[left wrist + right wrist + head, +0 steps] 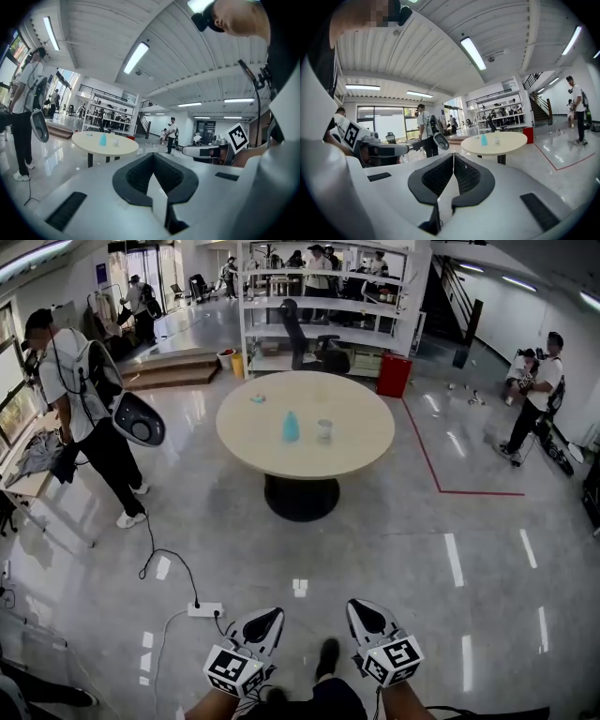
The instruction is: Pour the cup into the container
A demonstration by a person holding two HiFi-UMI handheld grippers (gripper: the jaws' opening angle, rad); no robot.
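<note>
A round beige table (347, 448) stands ahead in the head view. On it are a light-blue container (291, 427) and, to its right, a small whitish cup (324, 430). The same table (91, 141), blue container (102, 139) and cup (115, 141) show far off in the left gripper view; the table (513, 142), container (484, 139) and cup (496, 139) show in the right gripper view too. My left gripper (267, 620) and right gripper (364, 612) are low in the head view, well short of the table. Both are shut with nothing between the jaws.
A person with a backpack (89, 418) stands left of the table, holding a dark oval device (139, 419). A power strip and cable (204, 609) lie on the floor ahead of my left gripper. Shelving (319, 296), an office chair (309, 343) and a red bin (395, 374) stand behind the table. Red tape (450, 488) marks the floor.
</note>
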